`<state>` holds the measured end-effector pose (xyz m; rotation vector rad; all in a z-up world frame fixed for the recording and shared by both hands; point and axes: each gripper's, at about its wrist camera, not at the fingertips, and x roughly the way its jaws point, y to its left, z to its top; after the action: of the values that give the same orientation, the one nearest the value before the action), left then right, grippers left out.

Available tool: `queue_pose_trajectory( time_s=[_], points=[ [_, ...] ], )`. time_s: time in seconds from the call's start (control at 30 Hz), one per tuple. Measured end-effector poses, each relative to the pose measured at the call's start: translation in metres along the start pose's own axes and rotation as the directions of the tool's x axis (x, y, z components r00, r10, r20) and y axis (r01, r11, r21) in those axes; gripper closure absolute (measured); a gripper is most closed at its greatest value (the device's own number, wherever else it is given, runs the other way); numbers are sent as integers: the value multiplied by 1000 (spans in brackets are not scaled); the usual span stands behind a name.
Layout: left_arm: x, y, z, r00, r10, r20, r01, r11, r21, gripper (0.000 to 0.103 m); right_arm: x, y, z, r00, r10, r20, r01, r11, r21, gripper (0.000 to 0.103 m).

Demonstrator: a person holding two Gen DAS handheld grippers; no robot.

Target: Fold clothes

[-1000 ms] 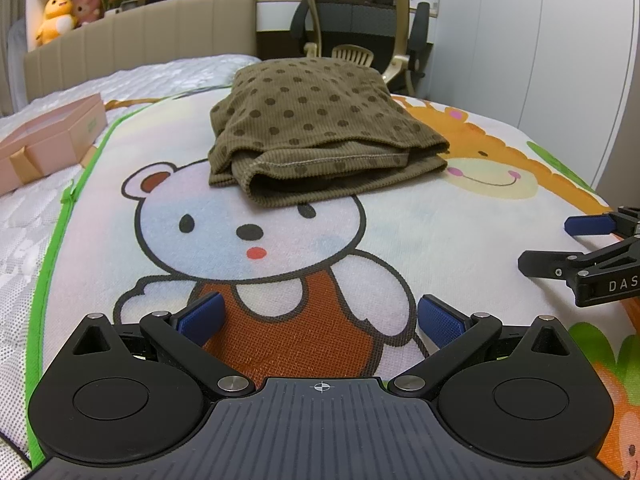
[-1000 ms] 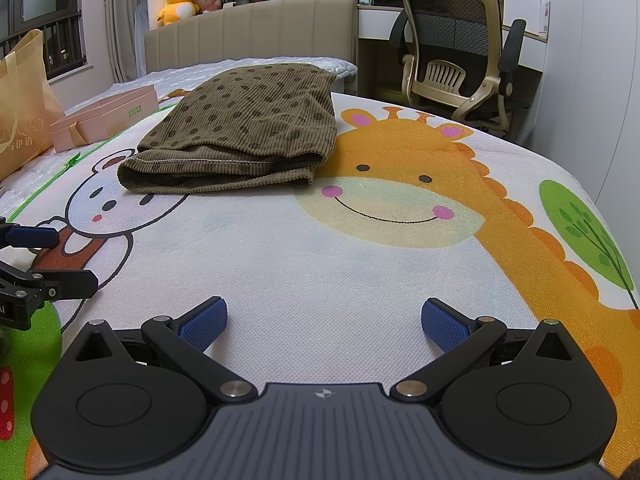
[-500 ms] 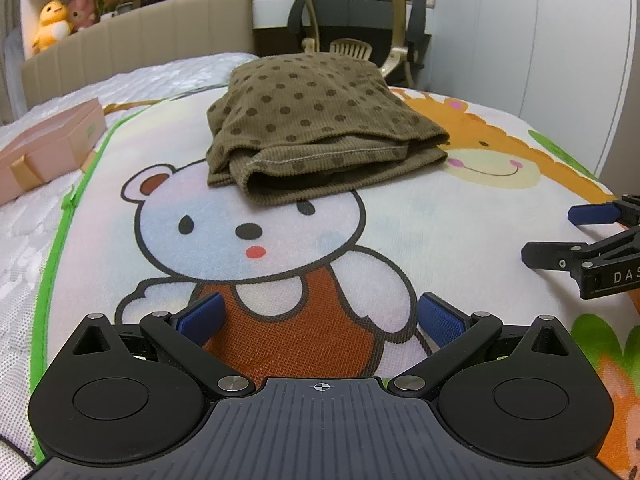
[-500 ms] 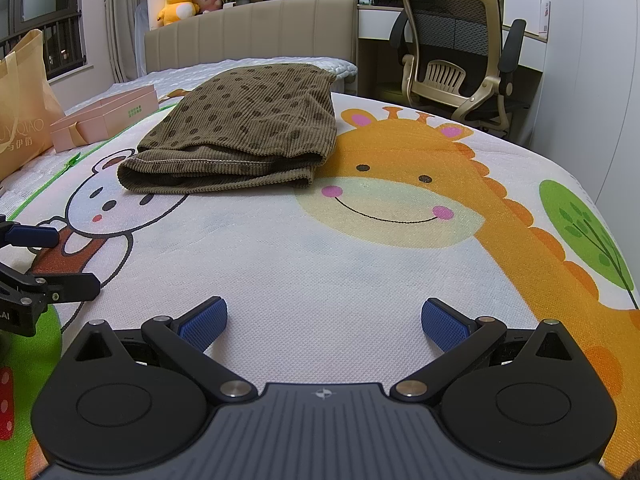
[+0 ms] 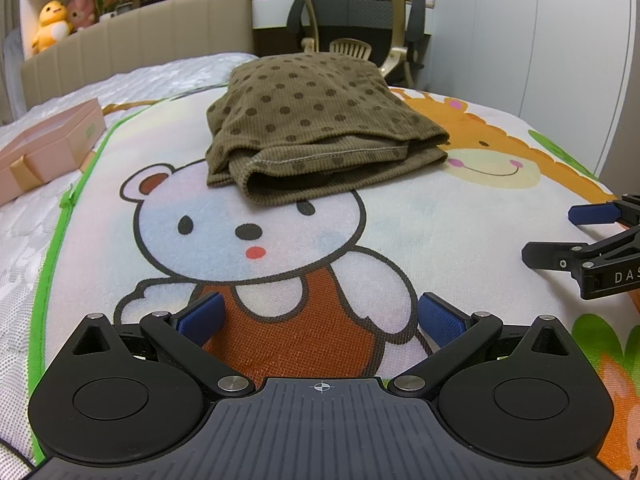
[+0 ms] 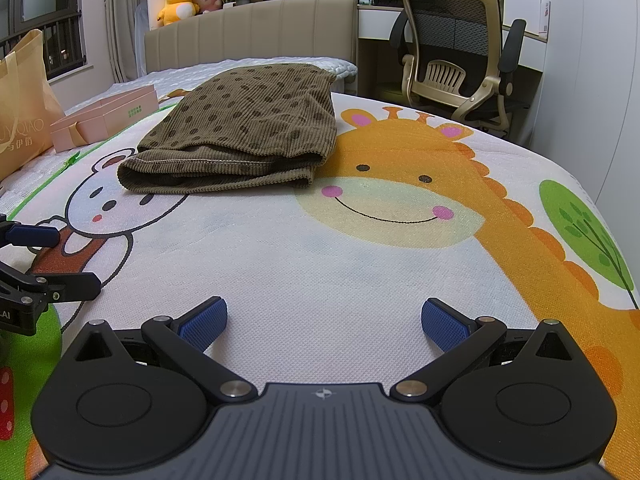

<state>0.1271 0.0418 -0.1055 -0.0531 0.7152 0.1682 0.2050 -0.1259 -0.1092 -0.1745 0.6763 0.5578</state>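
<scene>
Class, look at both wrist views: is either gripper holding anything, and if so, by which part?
Nothing is held. The left gripper and right gripper are both open over the mat, short of the folded garment.

Paper bag (image 6: pixel 20 100) — left edge cropped

Black left gripper (image 5: pixel 322 316) with blue-padded jaws, silver screws.

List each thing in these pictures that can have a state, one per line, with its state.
Left hand-held gripper: open, empty, over the mat.
Right hand-held gripper: open, empty.
Polka-dot garment: folded, lying flat on the mat.
Cartoon mat: spread flat on the bed.
Pink box: closed, beside the mat.
Office chair: unoccupied.
</scene>
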Motion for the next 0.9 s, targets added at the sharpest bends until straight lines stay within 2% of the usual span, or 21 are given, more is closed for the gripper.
queue_pose_trajectory(
  time_s=[0.9],
  points=[
    [1, -1, 1, 1000, 11, -5, -11, 1000, -1, 0, 0, 0, 0, 1000, 0, 0, 0, 1000, 1, 0]
  ],
)
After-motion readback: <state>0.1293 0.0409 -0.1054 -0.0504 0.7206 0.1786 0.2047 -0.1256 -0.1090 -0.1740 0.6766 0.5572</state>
